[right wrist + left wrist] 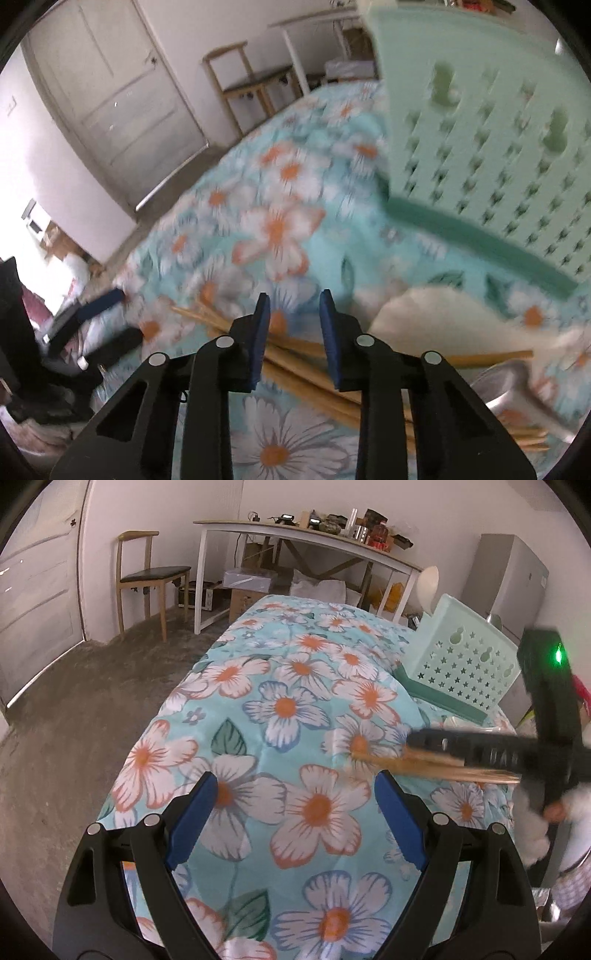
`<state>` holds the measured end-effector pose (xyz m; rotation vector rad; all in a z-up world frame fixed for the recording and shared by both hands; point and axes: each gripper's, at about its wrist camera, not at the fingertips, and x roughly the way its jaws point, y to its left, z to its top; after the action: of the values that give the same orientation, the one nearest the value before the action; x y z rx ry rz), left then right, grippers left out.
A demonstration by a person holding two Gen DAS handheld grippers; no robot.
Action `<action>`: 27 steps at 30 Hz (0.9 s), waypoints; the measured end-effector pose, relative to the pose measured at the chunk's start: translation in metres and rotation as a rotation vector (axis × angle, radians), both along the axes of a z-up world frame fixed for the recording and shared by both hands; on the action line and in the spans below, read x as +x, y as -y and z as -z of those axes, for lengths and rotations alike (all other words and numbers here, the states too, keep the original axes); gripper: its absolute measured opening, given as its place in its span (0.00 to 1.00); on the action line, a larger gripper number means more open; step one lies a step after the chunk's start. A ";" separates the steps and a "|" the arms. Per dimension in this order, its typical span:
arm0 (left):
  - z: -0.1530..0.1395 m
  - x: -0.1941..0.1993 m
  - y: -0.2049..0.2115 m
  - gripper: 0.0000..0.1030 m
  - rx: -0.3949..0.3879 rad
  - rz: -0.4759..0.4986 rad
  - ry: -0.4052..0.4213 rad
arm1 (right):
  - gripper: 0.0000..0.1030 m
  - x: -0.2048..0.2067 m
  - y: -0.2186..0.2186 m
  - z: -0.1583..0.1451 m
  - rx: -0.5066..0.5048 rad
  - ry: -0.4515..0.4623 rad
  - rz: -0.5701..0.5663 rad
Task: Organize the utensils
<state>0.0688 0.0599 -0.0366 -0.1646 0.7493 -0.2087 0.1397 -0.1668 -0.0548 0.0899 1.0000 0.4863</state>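
Note:
A bundle of wooden chopsticks (443, 771) lies on the flowered cloth (295, 686) at the right. My right gripper (295, 295) points down over these chopsticks (295, 345); they run crosswise under the gap between its blue pads, which stand narrowly apart and do not press on them. In the left wrist view the right gripper (417, 740) is blurred. My left gripper (295, 779) hangs wide open over bare cloth with nothing between its fingers. A mint-green perforated utensil holder (465, 664) (480, 129) stands behind the chopsticks, with a white spoon (428, 585) sticking out of it.
A blurred white object (424, 317) and a metal utensil (517, 387) lie by the chopsticks. A hand in a fluffy white sleeve (535, 812) holds the right gripper. Beyond the cloth-covered table are a chair (147, 579), a cluttered white table (295, 539) and a grey fridge (509, 576).

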 end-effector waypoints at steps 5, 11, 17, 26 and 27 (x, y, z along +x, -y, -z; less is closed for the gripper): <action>0.002 0.006 -0.005 0.80 -0.025 -0.002 0.007 | 0.25 -0.025 0.000 0.001 0.024 -0.010 -0.019; 0.004 0.010 -0.005 0.80 -0.037 0.014 0.009 | 0.25 -0.046 0.005 -0.009 0.066 0.010 -0.012; 0.000 0.007 -0.004 0.80 -0.030 0.033 0.023 | 0.25 -0.059 0.041 -0.029 0.099 0.059 0.093; -0.017 0.005 0.021 0.80 -0.044 0.112 0.051 | 0.25 -0.076 0.122 -0.036 0.117 0.090 0.321; -0.018 0.004 0.026 0.80 -0.041 0.124 0.052 | 0.25 -0.075 0.127 -0.036 0.108 0.094 0.336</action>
<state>0.0730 0.0342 -0.0183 -0.1514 0.7047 -0.3452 0.0646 -0.2934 -0.0188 0.3238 0.8448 0.2339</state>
